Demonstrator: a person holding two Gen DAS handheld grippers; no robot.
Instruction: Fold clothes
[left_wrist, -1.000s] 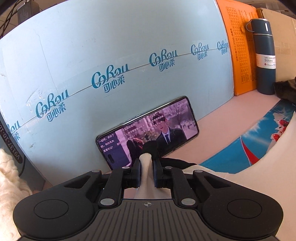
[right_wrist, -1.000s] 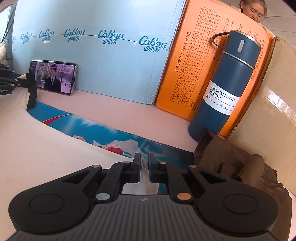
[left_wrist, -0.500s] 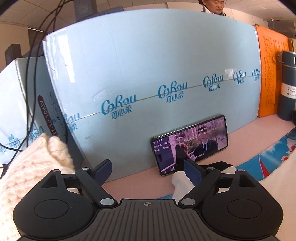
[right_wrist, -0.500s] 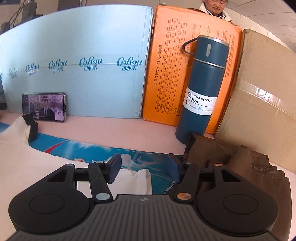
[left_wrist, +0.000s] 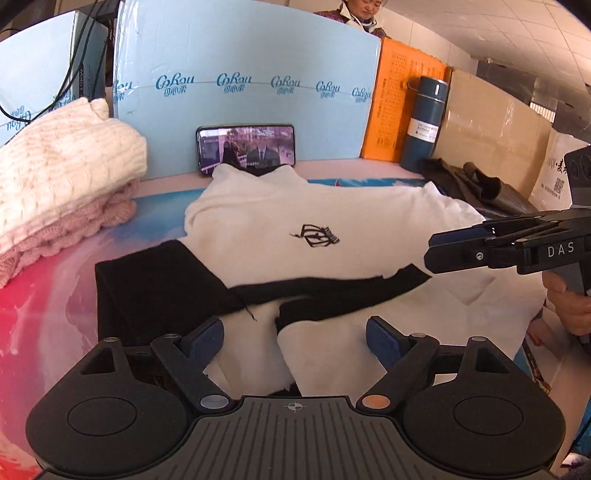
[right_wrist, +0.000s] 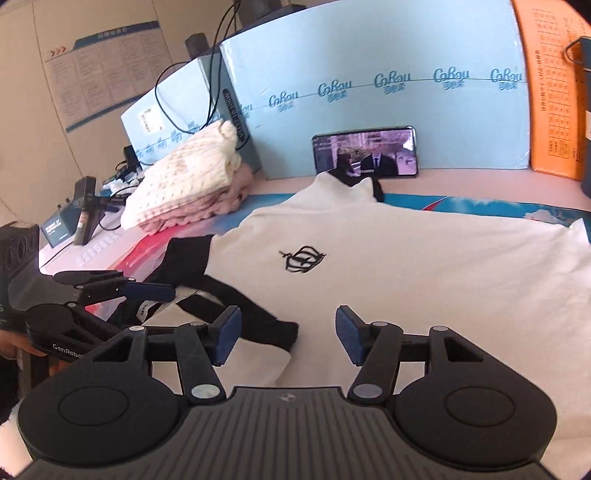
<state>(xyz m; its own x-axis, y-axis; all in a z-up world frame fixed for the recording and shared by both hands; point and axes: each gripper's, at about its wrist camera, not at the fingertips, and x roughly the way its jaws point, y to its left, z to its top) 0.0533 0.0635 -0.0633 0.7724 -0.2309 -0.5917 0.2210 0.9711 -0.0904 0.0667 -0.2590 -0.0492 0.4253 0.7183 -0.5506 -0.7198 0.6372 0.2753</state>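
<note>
A white sweatshirt (left_wrist: 303, 218) with black sleeves and a small black crest lies spread on the table, collar toward the back; it also shows in the right wrist view (right_wrist: 406, 258). Its black sleeves (left_wrist: 155, 280) are folded across the lower body. My left gripper (left_wrist: 295, 338) is open and empty, just above the near hem. My right gripper (right_wrist: 288, 339) is open and empty above the garment's near right part. It shows from the side in the left wrist view (left_wrist: 430, 251). The left gripper shows at the left of the right wrist view (right_wrist: 162, 293).
Folded cream and pink knitwear (left_wrist: 62, 177) is stacked at back left. A phone (left_wrist: 246, 149) playing video leans on a light blue box (left_wrist: 243, 55). An orange box (left_wrist: 402, 107), a blue vacuum bottle (left_wrist: 424, 122) and a brown garment (left_wrist: 465, 181) stand at back right.
Both grippers let go of the sweatshirt's shoulders, opened, and pulled back toward the near edge. The sweatshirt now lies flat on the table.
</note>
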